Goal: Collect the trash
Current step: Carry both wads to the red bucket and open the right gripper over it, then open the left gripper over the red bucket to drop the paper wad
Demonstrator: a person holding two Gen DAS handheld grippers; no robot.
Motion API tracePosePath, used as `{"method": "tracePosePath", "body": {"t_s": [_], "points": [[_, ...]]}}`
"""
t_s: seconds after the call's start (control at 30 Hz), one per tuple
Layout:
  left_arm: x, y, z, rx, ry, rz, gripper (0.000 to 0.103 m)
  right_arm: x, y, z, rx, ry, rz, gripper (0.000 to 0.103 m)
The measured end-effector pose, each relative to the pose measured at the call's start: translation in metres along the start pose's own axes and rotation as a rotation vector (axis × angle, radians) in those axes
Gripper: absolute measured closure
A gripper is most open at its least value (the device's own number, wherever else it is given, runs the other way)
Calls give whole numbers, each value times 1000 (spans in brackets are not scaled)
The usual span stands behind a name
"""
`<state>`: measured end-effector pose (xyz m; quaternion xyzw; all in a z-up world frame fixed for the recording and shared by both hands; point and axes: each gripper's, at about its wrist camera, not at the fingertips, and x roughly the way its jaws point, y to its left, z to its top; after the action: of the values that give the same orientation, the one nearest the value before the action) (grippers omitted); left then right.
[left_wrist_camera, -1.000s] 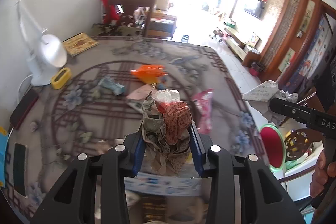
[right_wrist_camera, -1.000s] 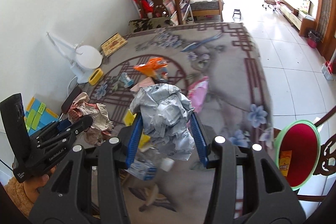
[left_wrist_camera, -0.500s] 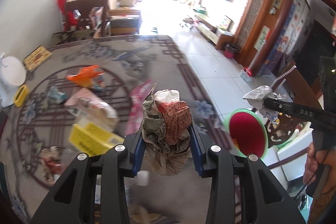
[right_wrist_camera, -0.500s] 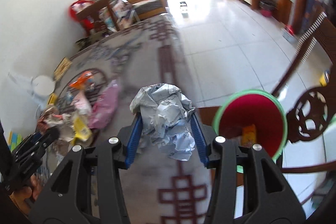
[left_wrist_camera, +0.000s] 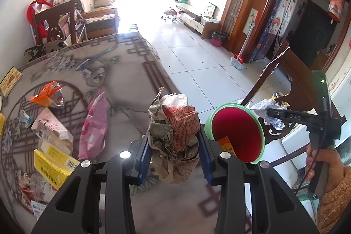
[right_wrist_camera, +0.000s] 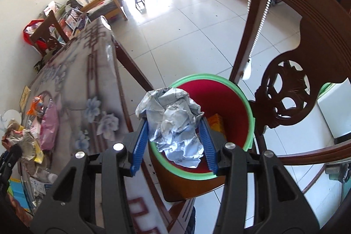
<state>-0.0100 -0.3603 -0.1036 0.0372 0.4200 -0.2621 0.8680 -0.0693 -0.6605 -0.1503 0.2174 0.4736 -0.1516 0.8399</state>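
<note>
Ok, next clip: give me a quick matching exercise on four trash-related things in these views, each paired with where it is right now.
Things:
1. white crumpled paper
2. brown and red paper wad
3. pink bag
4. orange wrapper

Places:
A. lying on the table beside the yellow box
B. clamped in the left gripper
C. farther back on the table, beyond the pink bag
D. clamped in the right gripper, in front of the mouth of the red bin

Pairs: 1-D, 2-B, 3-A, 4-C
</note>
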Motion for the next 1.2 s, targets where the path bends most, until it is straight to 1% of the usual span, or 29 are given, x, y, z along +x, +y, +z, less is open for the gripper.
{"method": "tracePosePath", "body": {"t_s": [0.07,0.13,0.2,0.3,0.33,0.43,0.53,0.63,0.73,0.77,0.8,0.83,0.9,1.03,1.13,1.2], "points": [[3,-5,2,9,5,-5,67,6,-6,1,7,9,-15,52],[9,-12,5,20,15,-14,67,10,-11,3,21,10,-27,37],[16,-19,8,33,27,-26,67,12,-15,5,37,2,-42,28],[31,-34,15,57,45,-59,67,5,-21,5,44,-22,-54,20],[37,-42,17,70,50,-73,67,2,-23,5,45,-31,-64,19],[53,-70,25,119,57,-128,67,-13,-34,1,69,-68,-91,18],[72,-99,31,171,62,-182,67,-29,-51,-6,124,-92,-116,18],[94,-125,38,196,77,-229,62,-43,-64,-14,164,-108,-136,18],[110,-149,43,223,75,-261,52,-55,-75,-24,184,-114,-166,18],[114,-156,44,235,71,-265,39,-59,-79,-27,193,-116,-177,18],[116,-160,44,242,70,-264,29,-62,-82,-30,200,-119,-184,18],[117,-165,45,245,66,-269,29,-65,-85,-34,210,-122,-191,18],[117,-167,46,240,66,-283,29,-71,-90,-38,224,-127,-197,18],[99,-156,45,221,45,-296,29,-78,-89,-40,227,-142,-191,18],[73,-131,41,201,9,-283,29,-76,-74,-36,200,-150,-163,18],[53,-109,36,170,-19,-266,29,-72,-55,-31,159,-151,-130,18]]}}
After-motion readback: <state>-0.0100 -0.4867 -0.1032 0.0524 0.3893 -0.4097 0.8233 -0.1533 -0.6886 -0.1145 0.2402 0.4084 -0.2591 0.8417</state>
